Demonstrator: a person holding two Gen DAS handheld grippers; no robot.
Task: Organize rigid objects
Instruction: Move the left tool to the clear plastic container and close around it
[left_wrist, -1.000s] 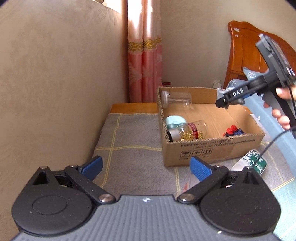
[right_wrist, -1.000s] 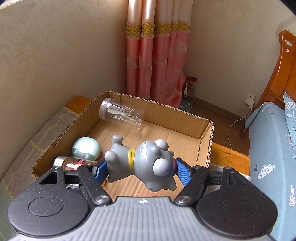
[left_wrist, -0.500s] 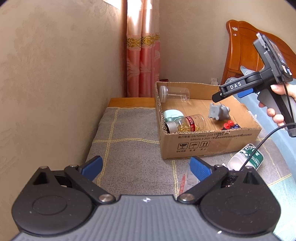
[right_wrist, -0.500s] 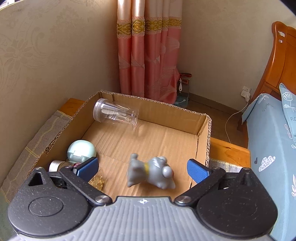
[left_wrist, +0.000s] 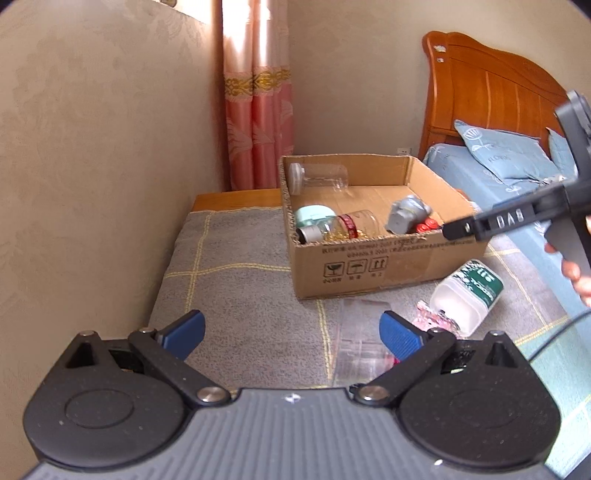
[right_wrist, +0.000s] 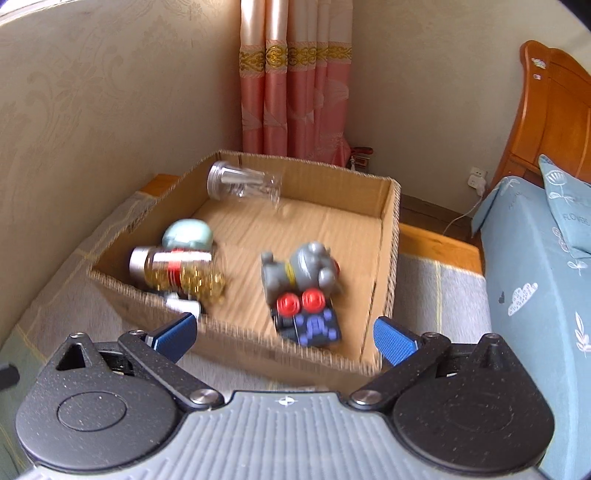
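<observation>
A cardboard box (left_wrist: 391, 264) (right_wrist: 236, 328) stands on a grey blanket. In it lie a grey toy dog (right_wrist: 299, 269) (left_wrist: 408, 218), a clear cup (right_wrist: 243, 182), a mint round case (right_wrist: 188, 234), a bottle of yellow capsules (right_wrist: 177, 269) and a red-and-blue toy (right_wrist: 308, 319). My right gripper (right_wrist: 284, 336) is open and empty, above the box's near edge. My left gripper (left_wrist: 291, 332) is open and empty over the blanket. A white jar with a green label (left_wrist: 467, 295) and a clear plastic packet (left_wrist: 364, 339) lie in front of the box.
A wall runs along the left. A pink curtain (left_wrist: 258, 122) hangs behind the box. A bed with blue bedding (right_wrist: 535, 280) and a wooden headboard (left_wrist: 491, 99) is on the right. The grey blanket (left_wrist: 240, 295) spreads left of the box.
My right gripper opened and let the grey toy dog drop into the box, then drew back over the near edge. My left gripper stayed open and shifted slightly.
</observation>
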